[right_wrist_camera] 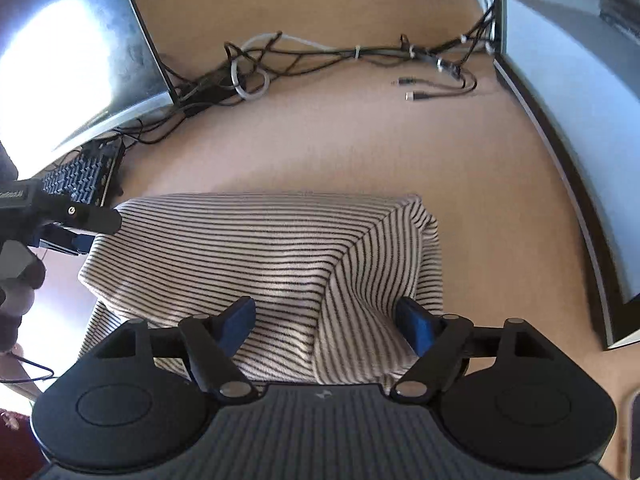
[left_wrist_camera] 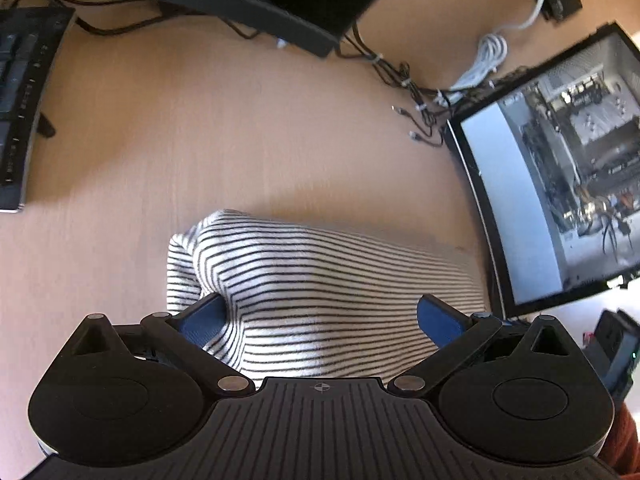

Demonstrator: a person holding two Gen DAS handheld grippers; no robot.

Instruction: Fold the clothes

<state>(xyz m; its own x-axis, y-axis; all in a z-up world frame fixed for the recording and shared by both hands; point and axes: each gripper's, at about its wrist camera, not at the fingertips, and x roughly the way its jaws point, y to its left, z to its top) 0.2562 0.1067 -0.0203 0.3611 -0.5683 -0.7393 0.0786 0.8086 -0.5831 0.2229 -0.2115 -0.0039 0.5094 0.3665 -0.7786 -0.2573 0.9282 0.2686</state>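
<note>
Striped garment (left_wrist_camera: 320,292), white with thin dark horizontal stripes, soft knit look. It lies on the light wooden desk (left_wrist_camera: 200,128), folded into a rough rectangular bundle. In the left wrist view one end bulges into a rounded fold at upper left, with a second layer tucked below it. In the right wrist view (right_wrist_camera: 256,256) the top layer is flat and broad; a diagonal crease runs down from the far right corner, where the stripes change direction. The near edge hangs toward the camera in both views.

Left gripper (left_wrist_camera: 320,320): jaws wide apart, blue pads at either side of the cloth. The left-side pad (left_wrist_camera: 202,320) sits against a pucker of fabric; whether it presses there cannot be told. The right-side pad stands over the cloth's edge with no fabric pinched. Nothing is held between the pads.

Right gripper (right_wrist_camera: 326,326): jaws spread wide, the garment's near edge lying between the two blue pads. Pads stand either side of the draped fold, not squeezing it.

In the right wrist view the left gripper shows as a dark body at the garment's far left corner.

Around: a monitor (left_wrist_camera: 560,184) stands to the right of the bundle in the left wrist view, a tangle of dark cables (right_wrist_camera: 360,56) lies beyond it, and a keyboard (right_wrist_camera: 80,176) sits at the left in the right wrist view.
</note>
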